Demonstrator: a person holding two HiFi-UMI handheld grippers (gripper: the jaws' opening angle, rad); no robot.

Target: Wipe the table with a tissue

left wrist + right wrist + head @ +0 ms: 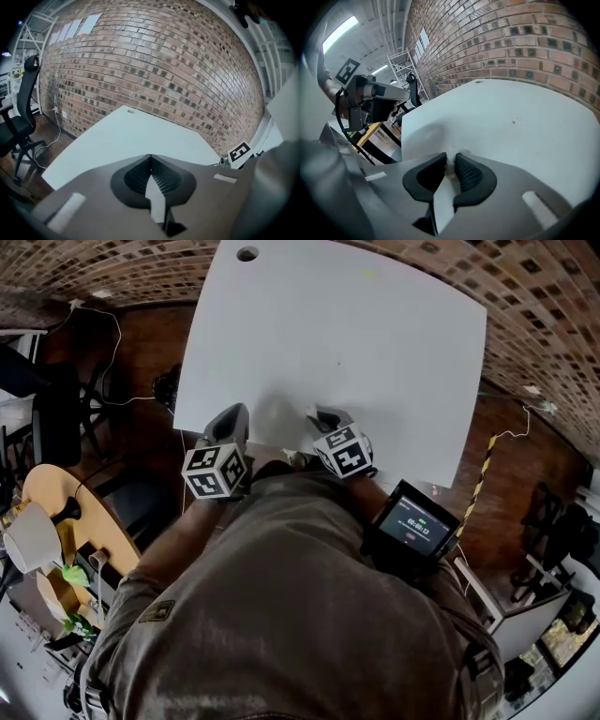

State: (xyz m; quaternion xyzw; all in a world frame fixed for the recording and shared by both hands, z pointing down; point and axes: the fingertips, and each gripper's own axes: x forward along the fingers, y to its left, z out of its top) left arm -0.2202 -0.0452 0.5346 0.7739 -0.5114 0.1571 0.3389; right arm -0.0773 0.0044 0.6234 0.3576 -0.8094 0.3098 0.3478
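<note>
A white table point(394, 343) fills the middle of the head view, with a small dark speck point(340, 360) and a yellowish speck point(367, 274) on it. My right gripper point(322, 416) is over the near edge, shut on a small wad of white tissue point(451, 164) that shows between its pads just above the tabletop point(511, 112). My left gripper point(234, 421) hovers at the near left edge, shut with nothing between its pads point(150, 158). In the head view the tissue is hidden against the white top.
A cable hole point(247, 254) sits at the table's far left corner. A brick wall point(154, 56) runs behind the table. Left of it are an office chair point(56, 418), floor cables and a round wooden table point(52, 498) with small items. A screen device point(415, 526) rides on the person's right arm.
</note>
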